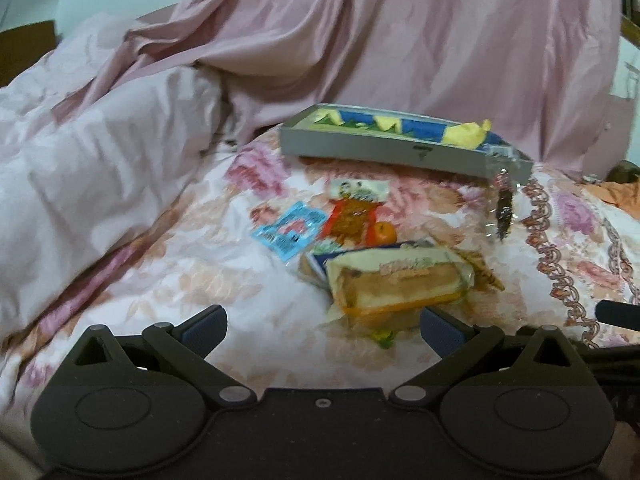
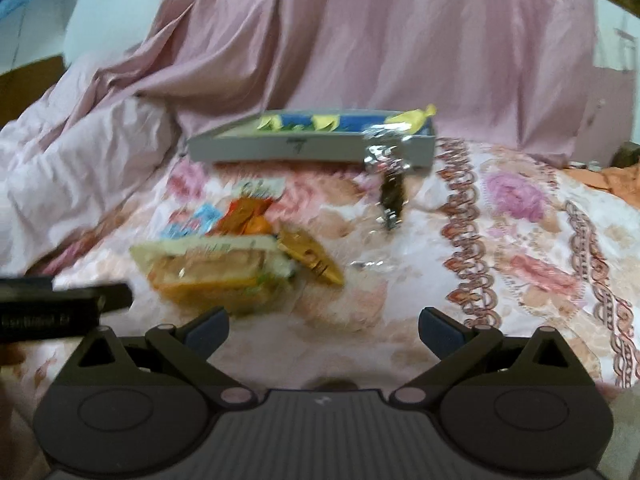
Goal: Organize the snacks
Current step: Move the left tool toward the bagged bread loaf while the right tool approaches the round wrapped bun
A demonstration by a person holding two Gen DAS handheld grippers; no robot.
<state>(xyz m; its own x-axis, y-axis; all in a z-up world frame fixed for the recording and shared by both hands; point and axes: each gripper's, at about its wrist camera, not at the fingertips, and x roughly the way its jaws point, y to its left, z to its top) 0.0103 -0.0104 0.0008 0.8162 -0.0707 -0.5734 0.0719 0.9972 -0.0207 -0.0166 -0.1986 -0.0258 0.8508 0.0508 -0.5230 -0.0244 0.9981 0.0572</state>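
Observation:
Several snack packets lie in a heap on a flowered bedspread. The biggest is a clear-wrapped cake packet, with a blue sachet, a red-orange packet, a small orange fruit and a gold wrapper around it. A grey tray behind holds blue and yellow packets; a clear wrapper hangs over its right end. My left gripper is open, just short of the cake packet. My right gripper is open and empty over bare bedspread, right of the heap.
A pink curtain hangs behind the tray. A bunched pale quilt rises at the left. The left gripper's body shows at the left edge of the right wrist view. Orange cloth lies far right.

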